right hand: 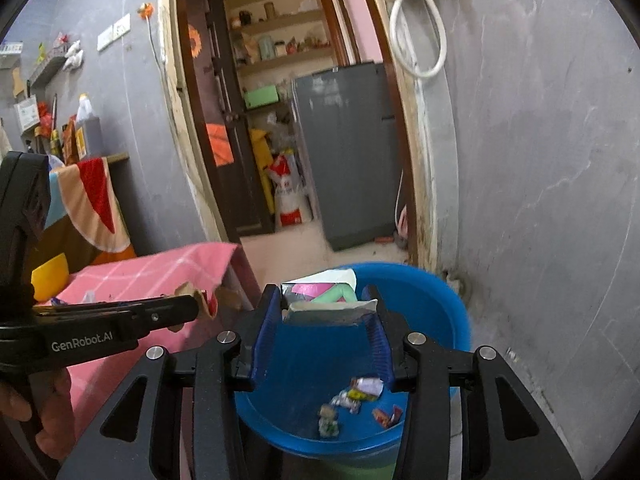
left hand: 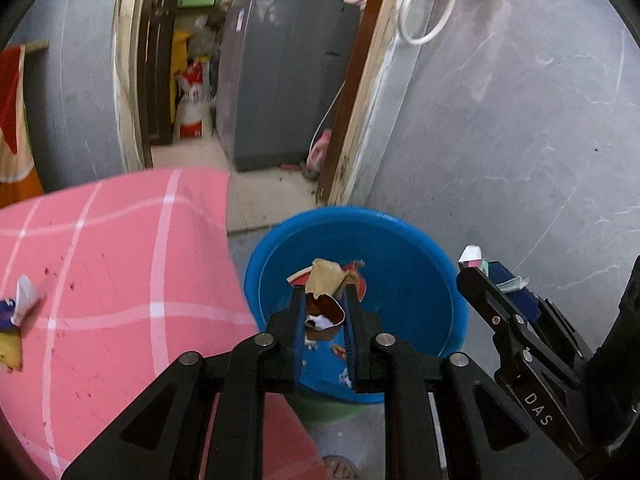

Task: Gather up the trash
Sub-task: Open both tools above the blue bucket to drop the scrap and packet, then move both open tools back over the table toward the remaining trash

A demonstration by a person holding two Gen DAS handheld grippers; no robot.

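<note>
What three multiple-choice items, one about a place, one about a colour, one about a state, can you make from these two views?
1. Where is the left gripper?
A. over the blue basin
B. over the pink cloth
C. at the doorway

2. What colour is the cloth beside the basin?
A. green
B. pink with white lines
C. plain grey

3. What is the state of the right gripper?
A. open and empty
B. shut on a wrapper
C. lying on the floor

Answers: 1 A, the basin lies under its fingers. 2 B, the checks show. 3 B, the silver wrapper sits between its pads.
</note>
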